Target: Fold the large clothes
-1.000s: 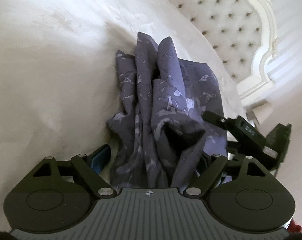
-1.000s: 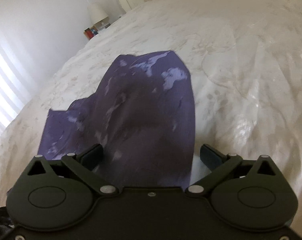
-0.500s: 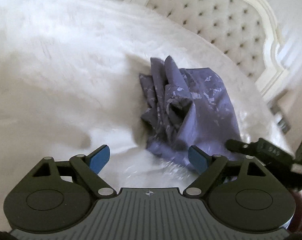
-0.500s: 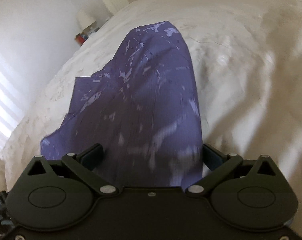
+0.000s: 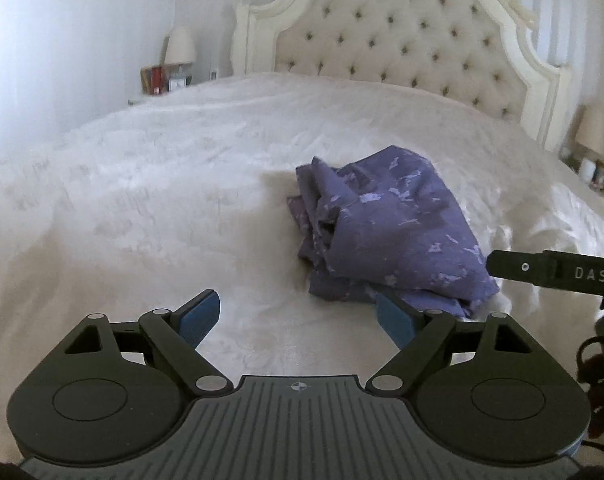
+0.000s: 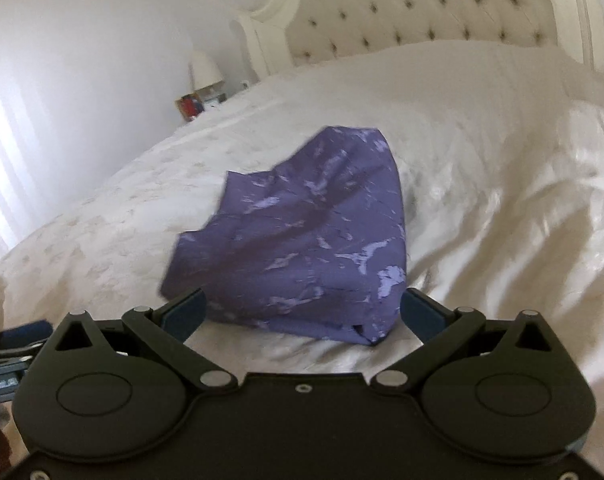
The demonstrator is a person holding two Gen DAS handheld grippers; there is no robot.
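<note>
- Already bundled, the purple patterned garment [image 5: 385, 236] lies on the white bed [image 5: 162, 208], below the tufted headboard [image 5: 401, 40].
- Left hand-held gripper [image 5: 298, 318] and right hand-held gripper [image 6: 302, 314] gape, released; creases look loose, so tidying likely remains.

A home bedroom. A wide bed [image 5: 182, 184] under a cream quilted cover fills the view, backed by a tufted, button-studded headboard [image 5: 401, 36] in a carved white frame. Beside it a nightstand [image 5: 158, 94] carries a white-shaded lamp [image 5: 180, 46] and a row of books [image 5: 154, 78]. Another lamp [image 5: 593, 128] stands on the opposite side. Walls are plain white.
</note>
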